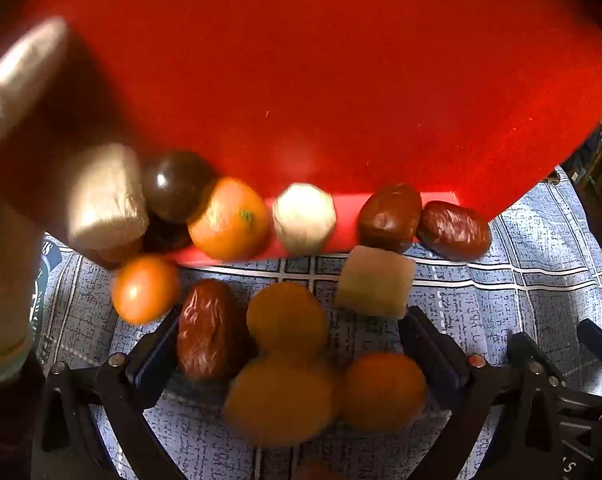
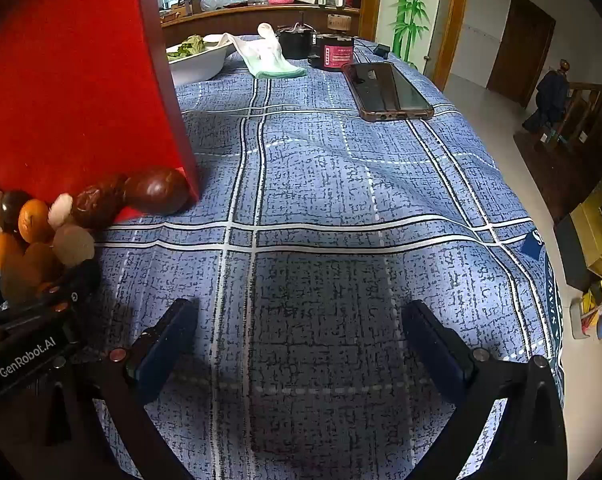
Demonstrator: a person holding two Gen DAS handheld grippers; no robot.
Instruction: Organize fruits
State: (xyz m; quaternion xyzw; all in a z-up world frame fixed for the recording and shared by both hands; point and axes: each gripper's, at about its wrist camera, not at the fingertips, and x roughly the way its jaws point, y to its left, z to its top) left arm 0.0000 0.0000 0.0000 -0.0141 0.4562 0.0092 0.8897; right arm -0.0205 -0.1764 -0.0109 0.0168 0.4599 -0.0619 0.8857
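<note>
In the left wrist view a tilted red tray [image 1: 301, 60] stands over the blue checked cloth, and fruits are spilling off its lower edge: oranges [image 1: 229, 220], red dates [image 1: 389, 216], a dark round fruit [image 1: 173, 184] and pale chunks [image 1: 375, 280]. My left gripper [image 1: 293, 344] is open, with a date [image 1: 205, 332] and blurred oranges [image 1: 285, 400] between its fingers. A gloved hand [image 1: 17, 80] holds the tray at the left. My right gripper [image 2: 297, 340] is open and empty over bare cloth; the tray [image 2: 73, 80] and the fruit pile [image 2: 85, 208] lie to its left.
On the far side of the table are a phone [image 2: 389, 90], a white bowl of greens [image 2: 199, 58], a white sock [image 2: 267, 54], a dark pot [image 2: 297, 42] and a red canister [image 2: 337, 54]. The table edge runs along the right, with floor beyond.
</note>
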